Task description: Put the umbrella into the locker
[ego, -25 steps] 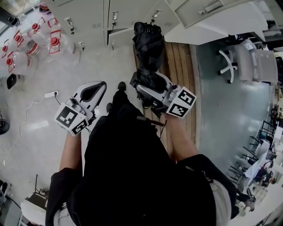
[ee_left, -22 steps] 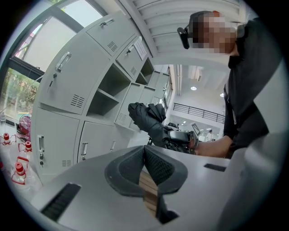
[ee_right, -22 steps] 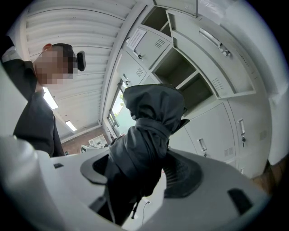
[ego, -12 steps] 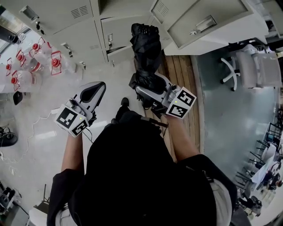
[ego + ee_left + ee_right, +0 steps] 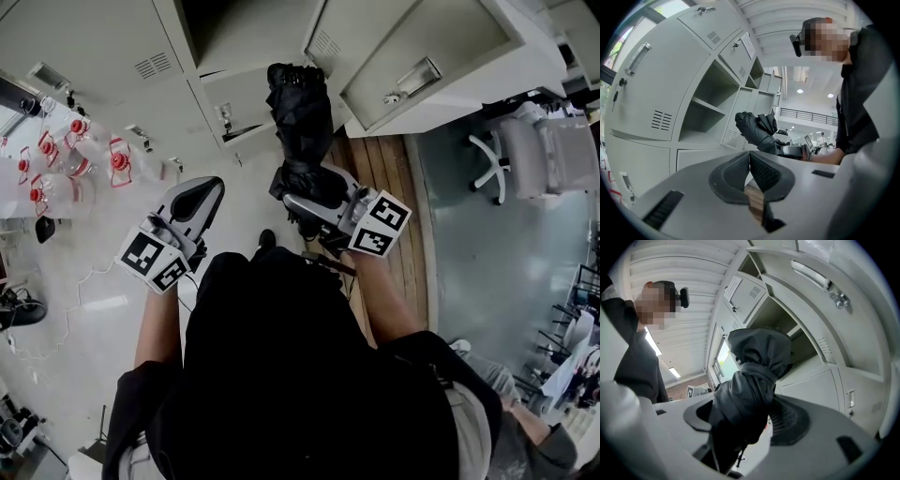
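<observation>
- Right tongs pinch the folded black umbrella near its lower end; in the right gripper view the tongs have a pad on either side of the bundled fabric.
- The umbrella stands up out of the tongs and its bunched top points toward the grey locker, which has an open compartment (dark interior) at the top of the head view.
- From the left gripper view the umbrella is out in front of the locker, beside the open shelves and not inside them.
- Left tongs are pressed together with nothing between them; the left gripper view shows the ribbed pads meeting tip to tip.
- A locker door with a metal handle is swung wide open, right of the umbrella.
- A paper label is stuck on an upper locker door; its print is too small to read.
- Each gripper's cube carries black-and-white square markers (patterns only).
- Clear jugs with red caps stand at the left on the floor; a white office chair is at the right.
</observation>
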Demonstrator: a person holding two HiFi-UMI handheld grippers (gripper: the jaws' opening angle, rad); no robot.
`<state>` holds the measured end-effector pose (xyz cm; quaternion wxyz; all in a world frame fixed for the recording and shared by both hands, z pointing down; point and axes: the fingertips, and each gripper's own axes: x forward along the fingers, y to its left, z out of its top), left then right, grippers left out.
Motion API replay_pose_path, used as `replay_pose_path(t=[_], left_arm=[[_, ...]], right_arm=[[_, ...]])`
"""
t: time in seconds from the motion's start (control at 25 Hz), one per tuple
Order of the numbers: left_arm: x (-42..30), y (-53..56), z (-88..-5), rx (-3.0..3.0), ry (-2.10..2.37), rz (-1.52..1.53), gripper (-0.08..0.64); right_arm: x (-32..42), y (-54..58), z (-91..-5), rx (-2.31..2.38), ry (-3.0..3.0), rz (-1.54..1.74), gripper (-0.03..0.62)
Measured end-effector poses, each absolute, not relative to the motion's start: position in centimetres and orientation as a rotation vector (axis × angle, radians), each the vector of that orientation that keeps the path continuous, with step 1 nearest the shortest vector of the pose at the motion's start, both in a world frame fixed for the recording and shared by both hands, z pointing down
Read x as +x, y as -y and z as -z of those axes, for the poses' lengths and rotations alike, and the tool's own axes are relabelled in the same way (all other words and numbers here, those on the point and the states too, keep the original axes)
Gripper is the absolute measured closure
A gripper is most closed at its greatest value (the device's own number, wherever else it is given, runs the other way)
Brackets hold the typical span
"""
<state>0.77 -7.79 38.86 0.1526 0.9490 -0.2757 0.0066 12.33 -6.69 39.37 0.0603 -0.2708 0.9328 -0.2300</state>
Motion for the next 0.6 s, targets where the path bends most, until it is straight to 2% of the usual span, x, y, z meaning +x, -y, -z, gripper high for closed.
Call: replay_pose_path(t=[0.6], left_arm=[[1.3, 13.5, -40.0, 2.75, 0.551, -0.013, 0.543]], right_arm=[[11.3, 11.2, -40.9, -1.024, -2.757, 0.738, 0.284]])
